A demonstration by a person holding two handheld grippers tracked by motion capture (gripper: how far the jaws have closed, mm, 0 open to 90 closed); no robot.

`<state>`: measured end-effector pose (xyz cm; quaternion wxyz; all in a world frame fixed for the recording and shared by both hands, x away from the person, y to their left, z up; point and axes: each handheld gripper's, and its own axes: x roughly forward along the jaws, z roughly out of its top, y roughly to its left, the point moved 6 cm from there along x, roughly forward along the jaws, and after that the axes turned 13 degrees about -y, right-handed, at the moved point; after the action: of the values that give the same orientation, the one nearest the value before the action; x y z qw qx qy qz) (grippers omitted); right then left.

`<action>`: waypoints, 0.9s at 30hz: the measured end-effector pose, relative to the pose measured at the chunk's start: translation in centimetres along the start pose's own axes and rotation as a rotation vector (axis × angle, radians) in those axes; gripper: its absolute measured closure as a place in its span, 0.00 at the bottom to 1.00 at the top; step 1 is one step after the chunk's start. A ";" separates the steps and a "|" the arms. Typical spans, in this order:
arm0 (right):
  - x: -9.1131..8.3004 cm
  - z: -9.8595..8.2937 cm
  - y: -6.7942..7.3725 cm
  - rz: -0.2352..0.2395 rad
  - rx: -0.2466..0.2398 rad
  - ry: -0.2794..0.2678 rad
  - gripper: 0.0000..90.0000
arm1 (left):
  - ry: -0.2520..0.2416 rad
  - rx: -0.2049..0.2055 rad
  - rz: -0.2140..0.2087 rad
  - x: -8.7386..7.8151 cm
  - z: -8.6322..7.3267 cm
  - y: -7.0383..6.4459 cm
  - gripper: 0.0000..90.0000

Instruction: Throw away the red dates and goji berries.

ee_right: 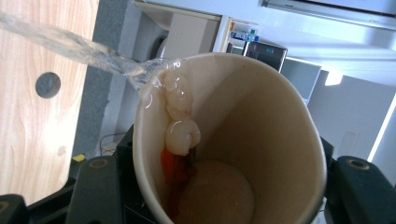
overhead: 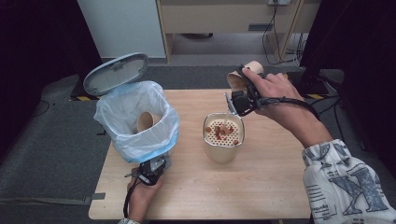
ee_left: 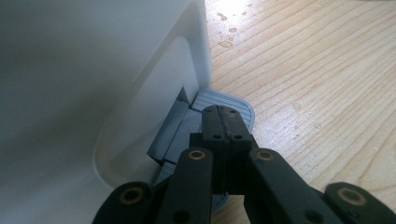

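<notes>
Right hand-held gripper [overhead: 240, 88] clamped on paper cup [overhead: 239, 77], upper centre of the high view, tipped so liquid drains through the strainer pot [overhead: 223, 135] at mid-frame. Left hand-held gripper [ee_left: 227, 122], jaws together, presses the bin pedal [ee_left: 243, 105], holding the lid [overhead: 116, 73] open.

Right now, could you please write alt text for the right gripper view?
A tilted paper cup pours a clear stream of water over its rim, with pale shrimp pieces clinging inside. The right gripper's black fingers clamp it.
</notes>
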<state>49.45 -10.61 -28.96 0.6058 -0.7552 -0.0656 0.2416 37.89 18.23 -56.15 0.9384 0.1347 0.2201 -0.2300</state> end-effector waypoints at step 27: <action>-0.1 0.2 -0.2 -0.015 -0.010 -0.008 0.42 | 0.000 -0.002 0.000 0.0 0.0 0.0 0.99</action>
<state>49.32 -10.36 -28.75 0.6035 -0.7569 -0.0750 0.2395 37.89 18.24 -56.15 0.9385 0.1338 0.2201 -0.2300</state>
